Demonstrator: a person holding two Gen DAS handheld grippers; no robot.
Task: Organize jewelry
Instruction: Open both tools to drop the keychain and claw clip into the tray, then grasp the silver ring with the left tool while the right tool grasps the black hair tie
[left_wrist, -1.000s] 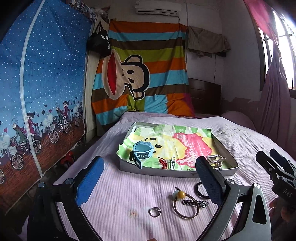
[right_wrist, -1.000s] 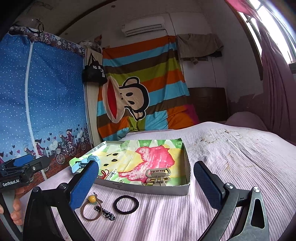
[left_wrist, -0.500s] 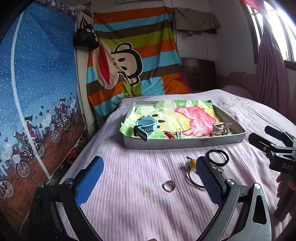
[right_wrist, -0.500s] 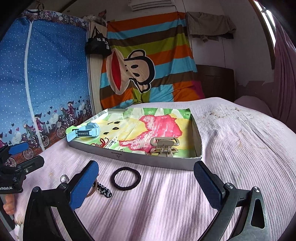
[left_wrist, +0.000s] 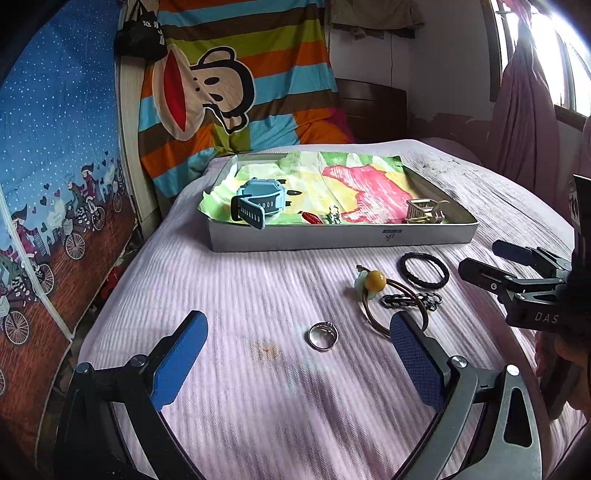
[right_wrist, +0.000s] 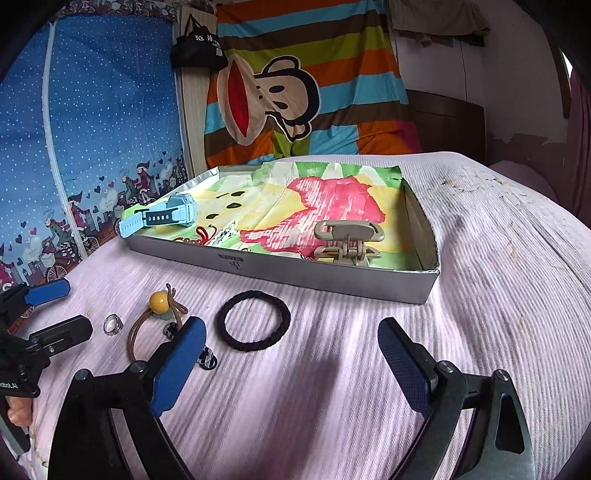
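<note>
My left gripper (left_wrist: 297, 328) is open just above the bed, and a silver ring (left_wrist: 323, 335) lies between its fingers. Right of the ring lie a brown hair tie with a yellow bead (left_wrist: 375, 282), a black chain (left_wrist: 412, 301) and a black hair tie (left_wrist: 428, 285). My right gripper (right_wrist: 291, 328) is open with its jaws closing and nothing pressed between them. The black hair tie (right_wrist: 255, 295) lies just ahead of it. The grey tray (right_wrist: 295, 273) behind holds a blue watch (right_wrist: 166, 216), a beige hair claw (right_wrist: 345, 240) and small pieces.
The pink striped bed sheet (left_wrist: 258, 406) drops off at its left edge beside a blue fabric wardrobe (left_wrist: 55, 147). A striped monkey blanket (left_wrist: 229, 85) hangs behind the tray. A purple curtain (left_wrist: 524, 122) hangs at the right. A hand holds the other gripper (left_wrist: 480, 260) at the right.
Both grippers have come down toward the bed and tipped downward, so the loose jewelry sits closer. The right gripper's fingers stand slightly closer together.
</note>
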